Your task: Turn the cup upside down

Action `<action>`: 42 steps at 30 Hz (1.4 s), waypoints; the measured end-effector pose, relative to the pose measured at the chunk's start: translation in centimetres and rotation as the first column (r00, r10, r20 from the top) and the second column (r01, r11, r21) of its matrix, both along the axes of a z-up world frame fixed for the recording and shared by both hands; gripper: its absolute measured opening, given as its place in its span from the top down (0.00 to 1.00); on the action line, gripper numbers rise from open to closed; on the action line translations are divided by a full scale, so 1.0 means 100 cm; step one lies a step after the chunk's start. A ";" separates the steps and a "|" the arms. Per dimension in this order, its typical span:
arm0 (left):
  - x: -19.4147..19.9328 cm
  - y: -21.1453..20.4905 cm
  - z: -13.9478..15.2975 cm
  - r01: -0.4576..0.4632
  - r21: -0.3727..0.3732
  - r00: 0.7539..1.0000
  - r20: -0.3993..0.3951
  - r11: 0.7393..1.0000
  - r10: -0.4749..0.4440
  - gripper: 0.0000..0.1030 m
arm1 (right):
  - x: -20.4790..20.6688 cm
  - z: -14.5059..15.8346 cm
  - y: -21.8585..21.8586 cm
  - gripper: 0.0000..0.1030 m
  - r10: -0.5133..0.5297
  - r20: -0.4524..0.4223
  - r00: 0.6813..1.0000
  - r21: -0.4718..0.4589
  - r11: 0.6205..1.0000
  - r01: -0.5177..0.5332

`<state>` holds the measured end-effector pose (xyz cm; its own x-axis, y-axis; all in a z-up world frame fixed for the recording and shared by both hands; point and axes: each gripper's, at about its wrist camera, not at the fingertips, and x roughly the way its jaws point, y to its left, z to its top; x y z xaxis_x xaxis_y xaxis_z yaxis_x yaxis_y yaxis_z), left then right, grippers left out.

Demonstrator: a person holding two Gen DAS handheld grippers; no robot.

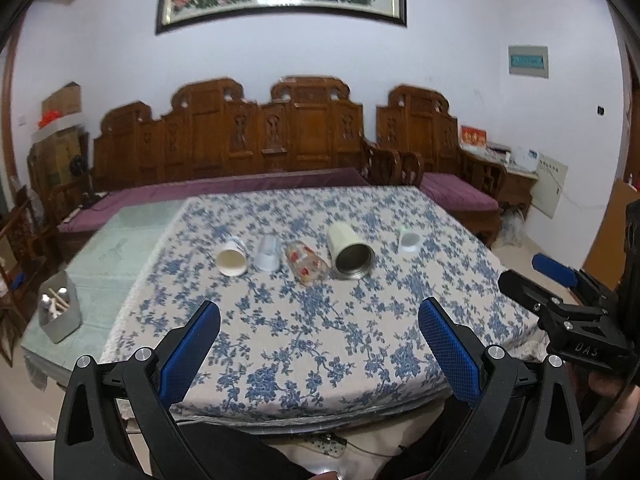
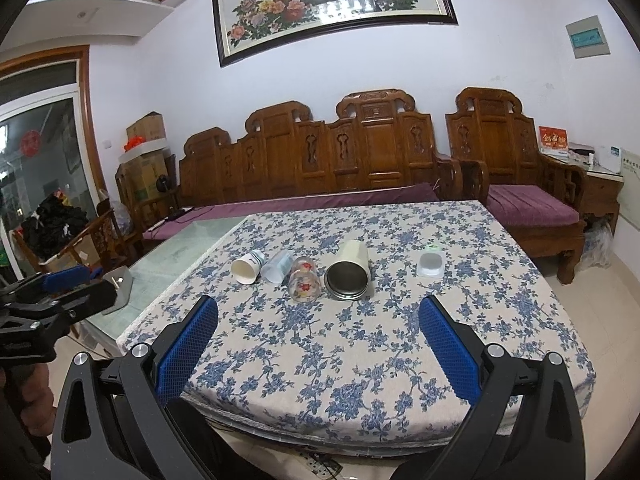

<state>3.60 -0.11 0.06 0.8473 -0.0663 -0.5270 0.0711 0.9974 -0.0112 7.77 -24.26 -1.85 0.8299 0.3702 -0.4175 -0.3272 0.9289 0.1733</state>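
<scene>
Several cups lie on their sides in a row on the floral tablecloth (image 1: 320, 332), mouths toward me: a white paper cup (image 1: 232, 259) (image 2: 247, 269), a clear plastic cup (image 1: 268, 255) (image 2: 277, 267), a glass with red flowers (image 1: 306, 265) (image 2: 305, 280), a cream metal-lined cup (image 1: 349, 252) (image 2: 349, 272) and a small white cup (image 1: 409, 240) (image 2: 430, 264) further right. My left gripper (image 1: 320, 312) and right gripper (image 2: 318, 312) are both open and empty, held above the table's near edge, well short of the cups.
A grey holder with utensils (image 1: 60, 308) (image 2: 120, 286) stands on the green table part at the left. A carved wooden sofa (image 1: 240, 136) lines the wall behind. The right gripper shows at the right edge of the left wrist view (image 1: 560, 292).
</scene>
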 end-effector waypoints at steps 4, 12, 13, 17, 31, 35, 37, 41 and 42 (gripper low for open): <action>0.027 -0.001 -0.008 0.014 0.024 0.999 -0.030 1.000 -0.013 0.07 | 0.024 -0.010 -0.001 0.02 0.003 -0.024 1.000 -0.013 1.000 -0.003; 0.096 0.008 -0.028 0.021 0.022 0.994 -0.112 1.000 -0.018 0.07 | 0.093 -0.035 -0.006 0.05 0.008 -0.087 0.996 -0.038 0.999 -0.012; 0.106 0.010 -0.032 0.018 0.022 0.992 -0.124 1.000 -0.015 0.07 | 0.104 -0.040 -0.007 0.05 0.007 -0.099 0.995 -0.041 0.999 -0.011; 0.135 0.014 -0.042 0.012 0.026 0.988 -0.157 1.000 -0.008 0.07 | 0.135 -0.055 -0.004 0.07 0.009 -0.133 0.991 -0.060 0.998 -0.017; 0.247 0.021 -0.079 0.035 0.026 0.961 -0.274 0.999 -0.027 0.16 | 0.202 -0.104 0.024 0.15 0.065 -0.252 0.966 -0.073 0.994 -0.086; 0.287 0.022 -0.094 0.037 -0.042 0.936 -0.349 0.998 -0.050 0.23 | 0.212 -0.119 0.031 0.16 0.076 -0.284 0.956 -0.077 0.992 -0.102; 0.304 0.020 -0.102 0.030 -0.051 0.926 -0.375 0.998 -0.047 0.25 | 0.216 -0.124 0.034 0.16 0.079 -0.296 0.952 -0.076 0.991 -0.106; 0.343 0.021 -0.126 0.003 -0.079 0.891 -0.452 0.997 -0.038 0.29 | 0.222 -0.134 0.037 0.16 0.087 -0.313 0.946 -0.071 0.991 -0.114; 0.350 0.020 -0.131 -0.003 -0.083 0.884 -0.466 0.997 -0.036 0.29 | 0.223 -0.136 0.037 0.16 0.087 -0.317 0.944 -0.070 0.991 -0.115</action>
